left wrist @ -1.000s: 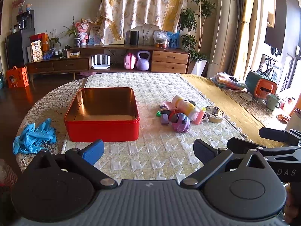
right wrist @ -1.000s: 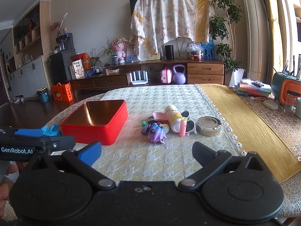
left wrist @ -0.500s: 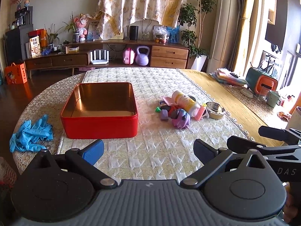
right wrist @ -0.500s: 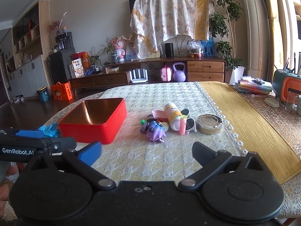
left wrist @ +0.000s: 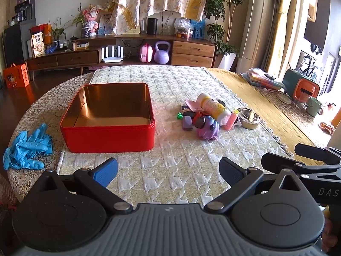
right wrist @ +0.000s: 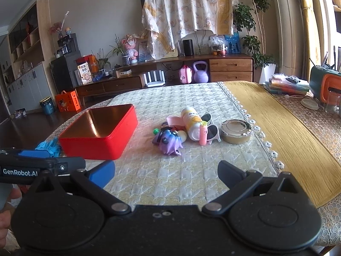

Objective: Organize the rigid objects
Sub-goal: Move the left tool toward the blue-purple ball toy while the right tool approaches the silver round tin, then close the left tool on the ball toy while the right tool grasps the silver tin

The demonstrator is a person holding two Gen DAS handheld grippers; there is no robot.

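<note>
An empty red tin box [left wrist: 107,115] [right wrist: 100,132] with a gold inside stands on the quilted table cover. To its right lies a heap of small objects: a purple toy figure [left wrist: 207,128] [right wrist: 169,143], a white and yellow bottle [left wrist: 213,106] [right wrist: 191,122], a pink tube [left wrist: 231,120] [right wrist: 203,135], white sunglasses [right wrist: 210,133] and a round metal tin [left wrist: 249,118] [right wrist: 235,131]. My left gripper [left wrist: 168,170] hangs open above the near table edge, nothing between its fingers. My right gripper [right wrist: 166,173] is open too, short of the heap.
Blue gloves [left wrist: 27,147] lie at the table's left edge. A yellow runner [right wrist: 277,128] covers the right side, with a mug [left wrist: 314,106] and an orange and green case [left wrist: 300,87] beyond. A wooden sideboard [left wrist: 127,51] stands behind the table.
Both cameras have tilted or risen a little, so the box and the heap sit slightly lower and farther in view. Both grippers stay open; nothing on the table moved.
</note>
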